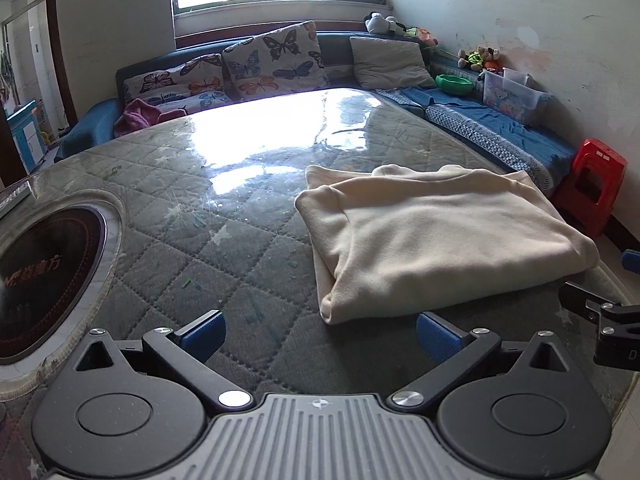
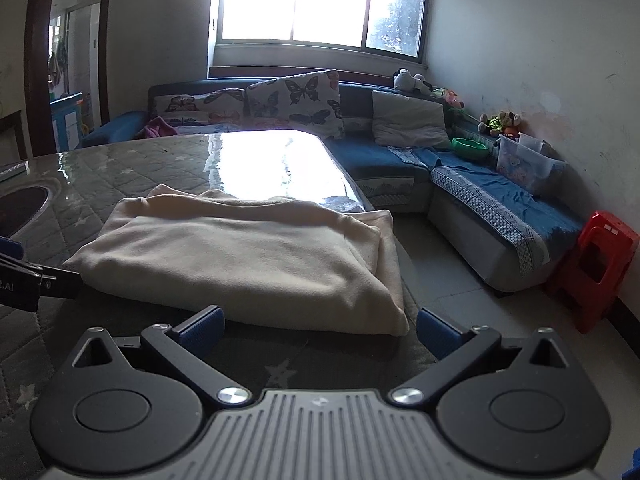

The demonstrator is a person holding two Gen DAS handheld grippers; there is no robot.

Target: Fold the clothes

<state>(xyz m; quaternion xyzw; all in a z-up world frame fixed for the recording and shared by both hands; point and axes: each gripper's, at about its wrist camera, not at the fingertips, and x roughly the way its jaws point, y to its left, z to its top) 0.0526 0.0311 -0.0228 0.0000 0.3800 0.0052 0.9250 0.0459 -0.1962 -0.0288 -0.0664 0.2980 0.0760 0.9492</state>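
A cream garment (image 1: 436, 240) lies folded into a thick rectangle on the quilted, glass-topped table (image 1: 224, 240), near its front right edge. It also shows in the right wrist view (image 2: 240, 260). My left gripper (image 1: 320, 334) is open and empty, just in front of the garment's near left corner. My right gripper (image 2: 318, 330) is open and empty, just in front of the garment's near right corner. The right gripper's body shows at the right edge of the left wrist view (image 1: 608, 320). The left gripper's body shows at the left edge of the right wrist view (image 2: 24, 280).
A round induction hob (image 1: 44, 280) is set into the table at the left. A blue corner sofa (image 2: 460, 184) with butterfly cushions (image 1: 276, 60) runs behind and to the right. A red plastic stool (image 2: 596, 272) stands on the floor at the right.
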